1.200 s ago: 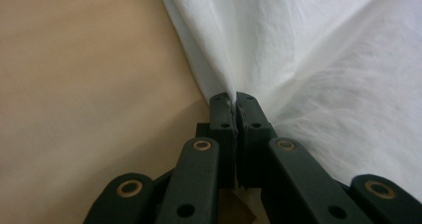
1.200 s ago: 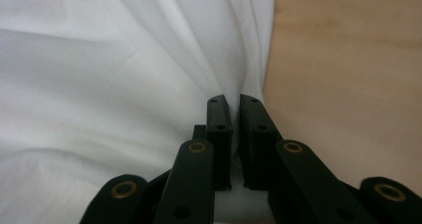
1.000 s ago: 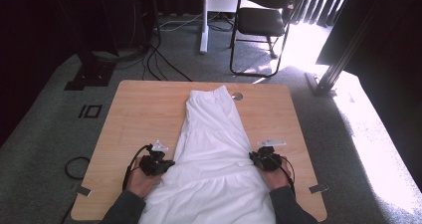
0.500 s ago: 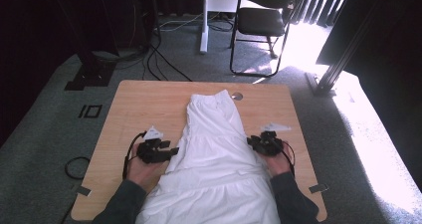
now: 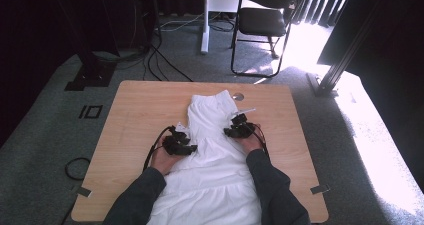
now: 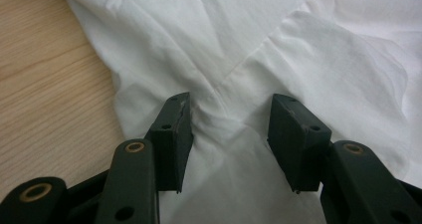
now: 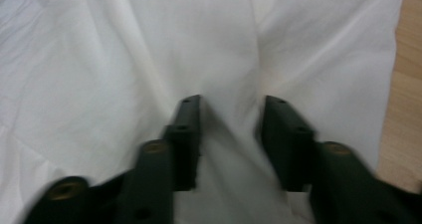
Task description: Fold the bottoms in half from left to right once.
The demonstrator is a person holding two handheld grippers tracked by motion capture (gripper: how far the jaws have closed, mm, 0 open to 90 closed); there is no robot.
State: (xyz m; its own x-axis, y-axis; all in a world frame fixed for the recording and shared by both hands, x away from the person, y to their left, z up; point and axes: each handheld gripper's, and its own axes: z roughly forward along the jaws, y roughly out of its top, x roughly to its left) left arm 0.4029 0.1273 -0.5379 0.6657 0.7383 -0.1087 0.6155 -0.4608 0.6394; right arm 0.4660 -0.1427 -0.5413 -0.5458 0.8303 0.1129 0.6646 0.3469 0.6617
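White garment lies lengthwise down table centre w/ both grippers at its waist, left gripper & right gripper jaws just opening, apart over loose cloth, nothing pinched.

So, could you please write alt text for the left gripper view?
The left gripper, jaws apart, stands over a puckered fold of white garment where two seams meet. Light wooden table shows at the left edge.
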